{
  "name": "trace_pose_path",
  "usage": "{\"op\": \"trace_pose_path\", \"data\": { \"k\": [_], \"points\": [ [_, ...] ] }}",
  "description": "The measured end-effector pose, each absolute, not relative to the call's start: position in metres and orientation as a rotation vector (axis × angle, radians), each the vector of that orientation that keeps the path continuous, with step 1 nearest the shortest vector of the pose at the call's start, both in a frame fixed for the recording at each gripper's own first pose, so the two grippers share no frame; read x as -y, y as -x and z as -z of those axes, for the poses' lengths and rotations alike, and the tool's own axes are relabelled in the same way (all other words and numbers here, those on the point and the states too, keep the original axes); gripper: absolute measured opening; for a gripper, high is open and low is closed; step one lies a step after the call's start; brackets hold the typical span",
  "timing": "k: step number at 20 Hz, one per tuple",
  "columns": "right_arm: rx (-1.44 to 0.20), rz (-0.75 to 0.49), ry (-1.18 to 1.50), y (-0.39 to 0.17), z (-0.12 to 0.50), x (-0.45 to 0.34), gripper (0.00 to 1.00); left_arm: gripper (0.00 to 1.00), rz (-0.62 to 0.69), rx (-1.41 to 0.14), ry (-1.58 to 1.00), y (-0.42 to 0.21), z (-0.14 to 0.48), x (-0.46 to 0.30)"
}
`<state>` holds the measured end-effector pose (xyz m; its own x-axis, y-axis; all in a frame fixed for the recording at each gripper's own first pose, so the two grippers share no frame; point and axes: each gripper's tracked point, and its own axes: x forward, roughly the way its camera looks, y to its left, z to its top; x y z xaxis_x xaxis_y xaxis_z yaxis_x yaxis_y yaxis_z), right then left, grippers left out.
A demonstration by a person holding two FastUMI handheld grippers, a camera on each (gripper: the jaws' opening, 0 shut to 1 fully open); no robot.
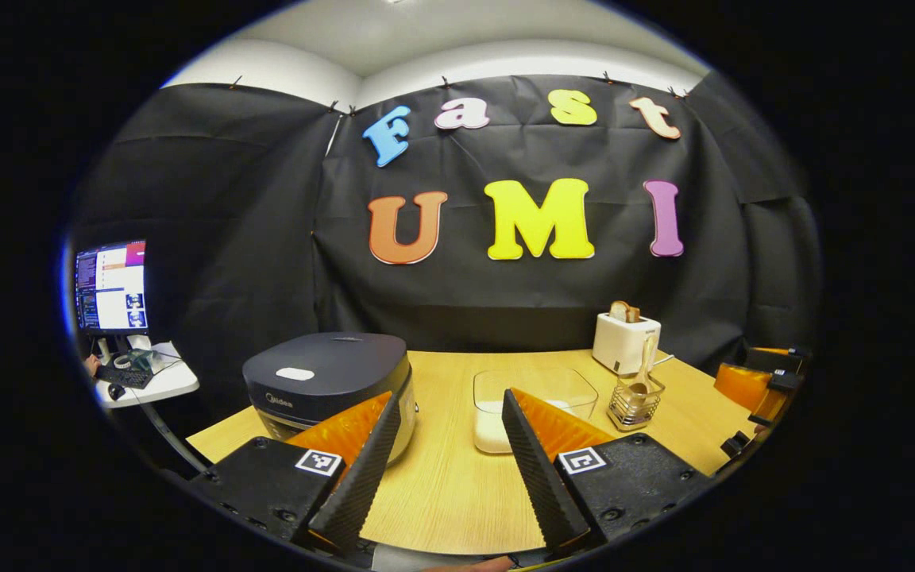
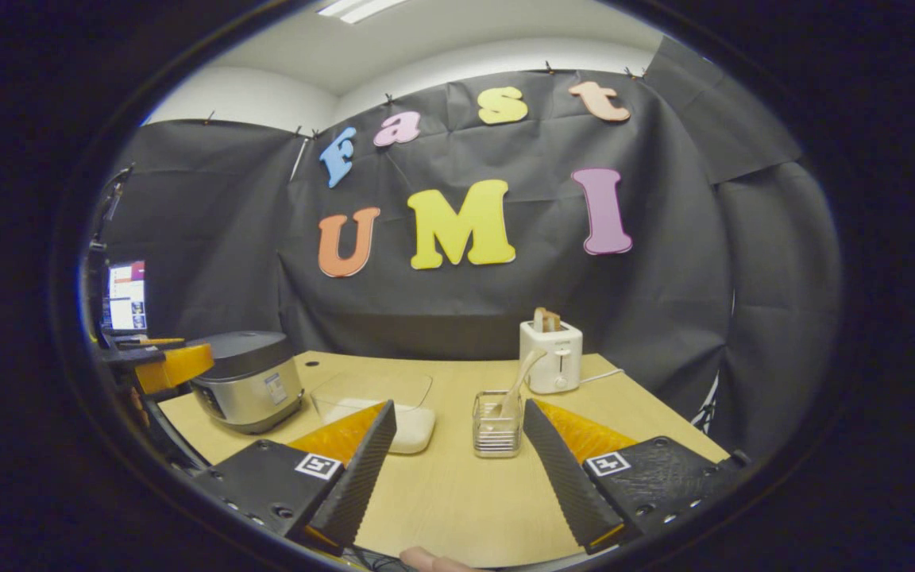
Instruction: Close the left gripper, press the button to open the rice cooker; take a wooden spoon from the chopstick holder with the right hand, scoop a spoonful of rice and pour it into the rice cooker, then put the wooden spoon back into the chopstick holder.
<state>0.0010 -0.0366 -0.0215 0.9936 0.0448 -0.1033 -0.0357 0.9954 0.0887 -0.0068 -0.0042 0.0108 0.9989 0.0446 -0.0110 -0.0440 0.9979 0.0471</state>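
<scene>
A dark-lidded rice cooker (image 1: 329, 381) (image 2: 249, 381) stands shut at the table's left. To its right sits a clear container of white rice (image 1: 533, 407) (image 2: 378, 411). A wire chopstick holder (image 1: 635, 401) (image 2: 497, 423) holds a wooden spoon (image 1: 644, 365) (image 2: 519, 383) leaning upright. My left gripper (image 1: 445, 469) hovers open above the near table edge, between cooker and rice. My right gripper (image 2: 457, 477) is open too, its gap facing the holder from a short distance. The right gripper (image 1: 767, 385) appears at the right edge of the left gripper view, and the left gripper (image 2: 160, 365) at the left edge of the right gripper view.
A white toaster (image 1: 626, 340) (image 2: 551, 353) with bread in it stands at the back right of the wooden table (image 1: 442, 492) (image 2: 457, 492). A monitor (image 1: 112, 286) and keyboard sit on a small side table at the left. A fingertip (image 2: 426, 560) shows at the bottom edge.
</scene>
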Motion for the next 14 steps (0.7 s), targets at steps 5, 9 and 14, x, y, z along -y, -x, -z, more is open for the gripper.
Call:
{"op": "trace_pose_path", "data": {
  "k": [5, 9, 14],
  "points": [
    [-0.103, -0.018, -0.067, 0.002, 0.026, 0.038, 0.92, 0.83, 0.007, -0.057, -0.022, 0.003, 0.004, 0.027],
    [-0.080, -0.015, -0.035, 0.004, 0.020, 0.031, 0.91, 0.84, 0.016, -0.071, 0.004, 0.005, 0.005, 0.027],
    [-0.094, -0.002, -0.034, 0.007, 0.017, 0.031, 0.96, 0.84, 0.010, -0.046, 0.000, 0.008, -0.001, 0.026]
  ]
}}
